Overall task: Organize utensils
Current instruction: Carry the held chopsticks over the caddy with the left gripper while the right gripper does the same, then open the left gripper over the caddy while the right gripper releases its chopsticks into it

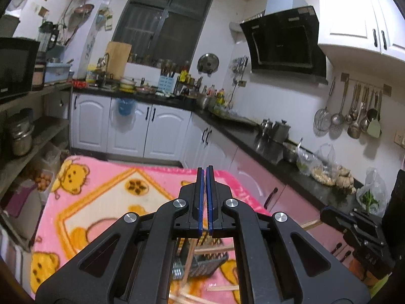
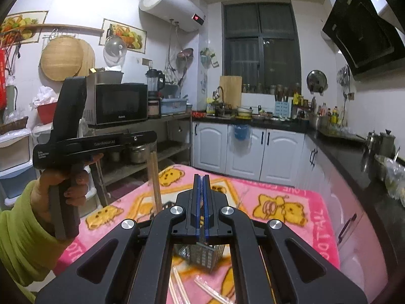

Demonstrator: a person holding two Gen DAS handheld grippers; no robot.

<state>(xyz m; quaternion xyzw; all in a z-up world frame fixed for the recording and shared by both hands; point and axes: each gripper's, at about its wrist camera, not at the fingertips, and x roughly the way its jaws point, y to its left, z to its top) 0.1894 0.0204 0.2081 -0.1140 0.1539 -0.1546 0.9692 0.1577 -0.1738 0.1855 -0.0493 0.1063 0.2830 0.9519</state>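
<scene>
While your left gripper and right gripper each pinch pale wooden chopsticks above the perforated metal utensil holder, the thin grips could slip. Dangling sticks may swing and miss the holder, landing on the pink bear-print blanket.

Kitchen with white walls. Dark window above black L-shaped counter on white cabinets. Range hood (black, slanted) at right. Microwave on metal shelving. Water heater mounted high.
</scene>
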